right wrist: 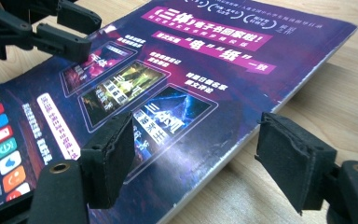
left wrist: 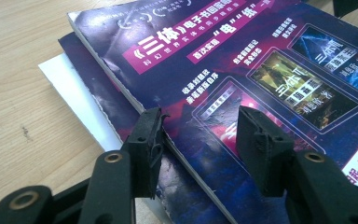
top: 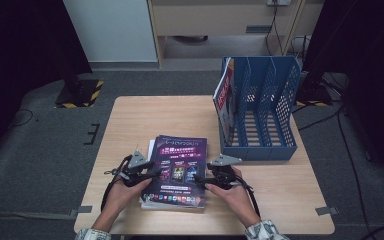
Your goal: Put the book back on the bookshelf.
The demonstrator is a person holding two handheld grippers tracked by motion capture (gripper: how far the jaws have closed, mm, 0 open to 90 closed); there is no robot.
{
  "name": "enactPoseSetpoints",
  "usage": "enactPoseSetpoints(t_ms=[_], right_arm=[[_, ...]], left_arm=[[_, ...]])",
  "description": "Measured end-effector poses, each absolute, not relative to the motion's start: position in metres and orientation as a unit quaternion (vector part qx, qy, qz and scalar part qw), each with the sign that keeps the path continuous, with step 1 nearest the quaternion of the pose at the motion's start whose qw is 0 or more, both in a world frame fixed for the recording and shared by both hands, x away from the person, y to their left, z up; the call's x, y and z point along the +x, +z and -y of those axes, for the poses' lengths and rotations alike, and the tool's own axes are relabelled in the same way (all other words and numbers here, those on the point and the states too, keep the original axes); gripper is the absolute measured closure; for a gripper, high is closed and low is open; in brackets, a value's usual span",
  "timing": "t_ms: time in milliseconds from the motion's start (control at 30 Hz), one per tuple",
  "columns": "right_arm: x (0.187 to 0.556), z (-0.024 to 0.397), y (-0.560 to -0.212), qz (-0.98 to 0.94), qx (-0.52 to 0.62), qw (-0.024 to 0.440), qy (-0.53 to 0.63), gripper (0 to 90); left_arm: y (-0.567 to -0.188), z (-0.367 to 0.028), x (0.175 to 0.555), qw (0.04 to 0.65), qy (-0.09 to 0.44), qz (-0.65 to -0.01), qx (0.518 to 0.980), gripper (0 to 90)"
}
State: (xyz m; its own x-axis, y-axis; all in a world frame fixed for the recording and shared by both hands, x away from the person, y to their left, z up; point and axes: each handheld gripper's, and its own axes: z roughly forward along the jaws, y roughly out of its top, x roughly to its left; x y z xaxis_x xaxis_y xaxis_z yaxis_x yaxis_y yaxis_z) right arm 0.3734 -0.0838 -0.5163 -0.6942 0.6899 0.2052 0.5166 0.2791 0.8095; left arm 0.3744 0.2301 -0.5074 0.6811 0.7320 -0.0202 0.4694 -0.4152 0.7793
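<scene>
A stack of purple magazines (top: 177, 170) lies flat at the table's front middle. The top magazine (left wrist: 242, 60) has pink banners and picture panels on its cover. My left gripper (top: 152, 175) is at the stack's left edge. It is open, with one pad (left wrist: 149, 140) against the top magazine's edge and the other (left wrist: 256, 144) over the cover. My right gripper (top: 200, 179) is open wide at the stack's right edge. One of its pads (right wrist: 112, 158) hovers over the cover (right wrist: 177, 70), the other (right wrist: 293, 158) over bare wood.
Under the top magazine lie another purple one (left wrist: 102, 88) and a white sheet (left wrist: 74, 98), both sticking out to the left. A blue slotted file rack (top: 267, 110) stands at the table's back right, with a red-and-white magazine (top: 225, 95) upright in its leftmost slot.
</scene>
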Motion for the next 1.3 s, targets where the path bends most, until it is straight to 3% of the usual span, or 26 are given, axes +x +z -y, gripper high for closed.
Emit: enactPoseSetpoints(t_ms=[300,667,1300], right_arm=[[0.378,0.082,-0.526,-0.796,0.389,0.067,0.458,21.0],[0.383,0.084,-0.532,-0.784,0.407,0.023,0.468,20.1],[0.379,0.085,-0.522,-0.778,0.404,0.031,0.480,25.4]], left_arm=[[-0.508,-0.230,0.374,0.402,0.165,-0.367,0.822,49.3],[-0.509,-0.230,0.374,0.403,0.164,-0.369,0.821,49.0],[-0.509,-0.231,0.374,0.403,0.162,-0.371,0.821,48.9]])
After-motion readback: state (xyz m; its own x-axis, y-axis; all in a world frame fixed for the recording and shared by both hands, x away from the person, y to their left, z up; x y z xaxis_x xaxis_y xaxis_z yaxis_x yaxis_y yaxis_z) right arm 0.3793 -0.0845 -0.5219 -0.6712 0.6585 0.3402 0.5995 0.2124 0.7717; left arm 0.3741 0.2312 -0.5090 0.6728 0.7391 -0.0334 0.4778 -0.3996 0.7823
